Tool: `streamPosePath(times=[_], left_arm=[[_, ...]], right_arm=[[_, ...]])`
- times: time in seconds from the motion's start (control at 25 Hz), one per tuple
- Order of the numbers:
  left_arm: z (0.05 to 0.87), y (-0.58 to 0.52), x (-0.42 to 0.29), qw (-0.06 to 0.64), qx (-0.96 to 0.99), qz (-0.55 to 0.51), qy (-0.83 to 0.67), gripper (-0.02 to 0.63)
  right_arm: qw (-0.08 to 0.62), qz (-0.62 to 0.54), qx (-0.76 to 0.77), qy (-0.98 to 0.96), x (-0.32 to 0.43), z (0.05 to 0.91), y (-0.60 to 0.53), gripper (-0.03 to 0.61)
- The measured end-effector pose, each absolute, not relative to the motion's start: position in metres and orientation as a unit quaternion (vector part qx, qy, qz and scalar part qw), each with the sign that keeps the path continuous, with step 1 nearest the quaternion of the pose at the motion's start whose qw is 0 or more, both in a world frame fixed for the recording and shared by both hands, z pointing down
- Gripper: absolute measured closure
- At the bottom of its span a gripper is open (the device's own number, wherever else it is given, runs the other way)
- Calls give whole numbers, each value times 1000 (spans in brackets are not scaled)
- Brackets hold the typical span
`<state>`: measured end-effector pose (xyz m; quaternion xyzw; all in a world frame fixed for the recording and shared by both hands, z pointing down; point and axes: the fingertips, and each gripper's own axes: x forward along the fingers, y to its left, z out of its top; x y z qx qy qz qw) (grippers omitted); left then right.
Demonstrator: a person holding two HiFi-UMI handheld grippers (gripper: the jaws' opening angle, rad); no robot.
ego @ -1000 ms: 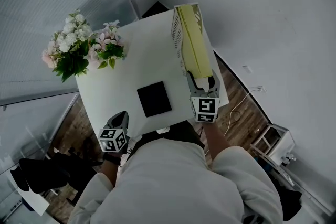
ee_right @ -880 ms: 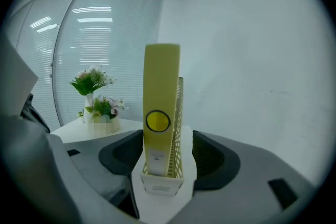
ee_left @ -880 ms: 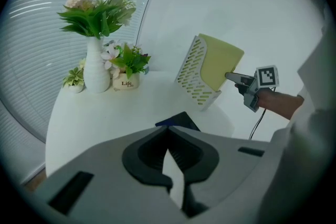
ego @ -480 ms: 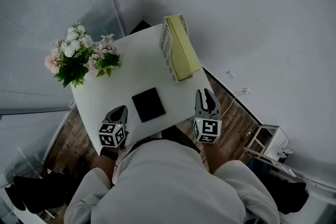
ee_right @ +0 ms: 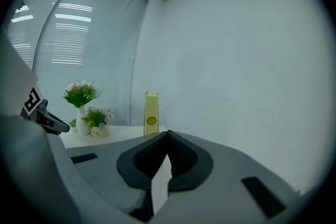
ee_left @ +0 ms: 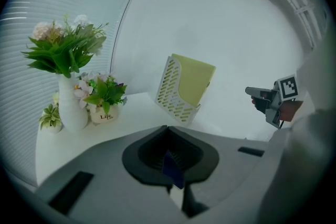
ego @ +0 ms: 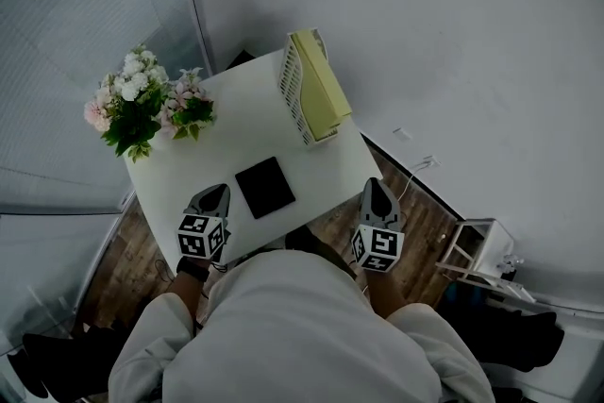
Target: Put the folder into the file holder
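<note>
1. The right hand-held gripper [ego: 376, 185] hangs just off the near right corner of the worktop [ego: 236, 132], above the wooden floor [ego: 427, 214]. Its jaws are closed tip to tip, and nothing is between them.
2. The left hand-held gripper [ego: 219, 193] sits over the near left edge of the worktop. Its jaws also meet at the tips and grip nothing.
3. The two are well apart, one on either side of the person's body, and both point away from the person toward the far side of the worktop.
4. The yellow folder [ego: 323, 88] stands on edge inside the white file holder [ego: 293, 97]. Its top rises above the holder's slotted side wall.
5. The file holder stands upright at the far right part of the worktop, near the wall [ego: 453, 33]. It is well away from both grippers.
6. A flat black square pad [ego: 265, 187] lies on the near middle of the worktop, between the two grippers and a little ahead of them.
7. At the far left corner, a white vase [ee_left: 68, 108] holds pink and white flowers [ego: 130, 99].
8. A small pot [ee_left: 103, 114] of flowers stands just beside the vase, on the side toward the file holder.
9. Window blinds [ego: 85, 5] run along the left side of the worktop.
</note>
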<state>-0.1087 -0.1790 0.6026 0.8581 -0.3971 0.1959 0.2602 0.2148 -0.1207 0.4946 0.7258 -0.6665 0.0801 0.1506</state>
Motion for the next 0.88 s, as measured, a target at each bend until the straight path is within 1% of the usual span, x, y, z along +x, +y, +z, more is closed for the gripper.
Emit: streamPosePath(times=[0.32,0.88], left_arm=[[597,-169,-105,249,868,198,-381,606],[595,-165,-110,245,864,205,-388,606]], right_arm=[[147,91,732,-658,211,498,-97,568],[142,97,724,-668,208,501,-105,568]])
